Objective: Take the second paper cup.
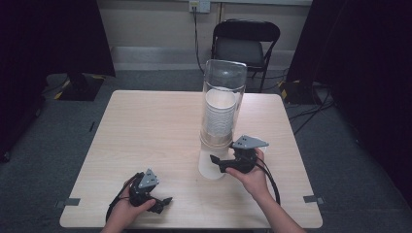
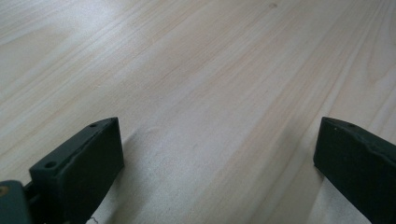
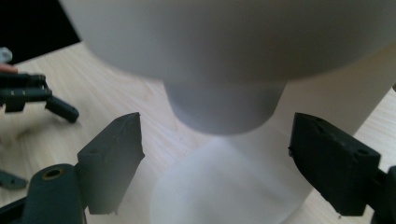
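Right hand-held gripper (image 1: pixel 214 159) spread, nearer; upright white paper cup (image 1: pixel 212 167) under the clear tube dispenser (image 1: pixel 222 104) sits straight ahead.

High view overhead, facing forward; gripper views close above table (image 1: pixel 145 126), shared throughout

white cup (image 1: pixel 212 166) | clear dispenser (image 1: pixel 222 99) | pale wood-grain table (image 1: pixel 145 131) | black tools (image 1: pixel 217 160)

No text, label, brand, number or sign can be read anywhere in these views.
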Motion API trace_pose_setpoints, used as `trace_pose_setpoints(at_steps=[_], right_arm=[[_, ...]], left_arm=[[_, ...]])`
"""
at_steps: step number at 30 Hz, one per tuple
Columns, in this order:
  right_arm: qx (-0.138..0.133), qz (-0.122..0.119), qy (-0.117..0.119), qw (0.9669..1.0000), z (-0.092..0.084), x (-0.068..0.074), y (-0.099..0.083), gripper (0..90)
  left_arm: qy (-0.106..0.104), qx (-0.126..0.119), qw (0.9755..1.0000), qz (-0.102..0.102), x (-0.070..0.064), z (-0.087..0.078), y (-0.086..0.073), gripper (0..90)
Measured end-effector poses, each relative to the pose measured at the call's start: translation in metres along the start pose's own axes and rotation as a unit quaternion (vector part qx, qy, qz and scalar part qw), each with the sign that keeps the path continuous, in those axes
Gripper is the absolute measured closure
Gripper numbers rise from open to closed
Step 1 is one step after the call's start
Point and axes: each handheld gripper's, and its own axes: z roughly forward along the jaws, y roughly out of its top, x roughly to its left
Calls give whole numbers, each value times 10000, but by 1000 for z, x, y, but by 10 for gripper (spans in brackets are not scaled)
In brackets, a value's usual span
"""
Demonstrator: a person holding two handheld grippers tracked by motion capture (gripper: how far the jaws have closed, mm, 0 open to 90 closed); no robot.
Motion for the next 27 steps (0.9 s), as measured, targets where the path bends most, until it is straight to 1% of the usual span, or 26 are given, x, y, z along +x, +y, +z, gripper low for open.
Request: trace_pose_setpoints(at_steps=[2,5,6,7,8,10,11,13,15,16,18,21,27], right_arm=[[-89,6,-39,10000,2,0,3,186],[-148,26,31,9999,6,0,7,213],[-179,29,22,9998,7,0,8,231],[-222,82,70,9997,8,1,9,269],[-258,107,68,9996,9,1,9,284],[-291,66,10,9996,10,0,9,343],[-293,36,-13,9996,9,-1,8,351],[-298,22,1,9996,9,-2,8,356],[-289,-53,-31,9996,9,0,7,362],[-313,-35,-35,9995,10,-1,6,364],[-389,-96,-77,9992,10,1,4,366],[-454,-87,-96,9989,11,1,2,368],[-452,-93,-96,9989,12,2,1,371]], left_arm=[[1,-1,10000,1,0,0,0,9],[1,-1,10000,1,0,0,0,9],[1,0,10000,1,0,0,0,9],[1,-1,10000,1,0,0,0,9],[2,0,10000,2,0,0,0,9],[1,-3,10000,2,0,0,0,9],[1,0,10000,3,0,0,0,9],[1,0,10000,1,0,0,0,9],[2,-2,10000,1,0,0,0,9],[0,1,10000,2,0,0,0,9],[1,0,10000,2,0,0,0,9],[2,-1,10000,1,0,0,0,9],[4,0,10000,-6,0,0,0,9]])
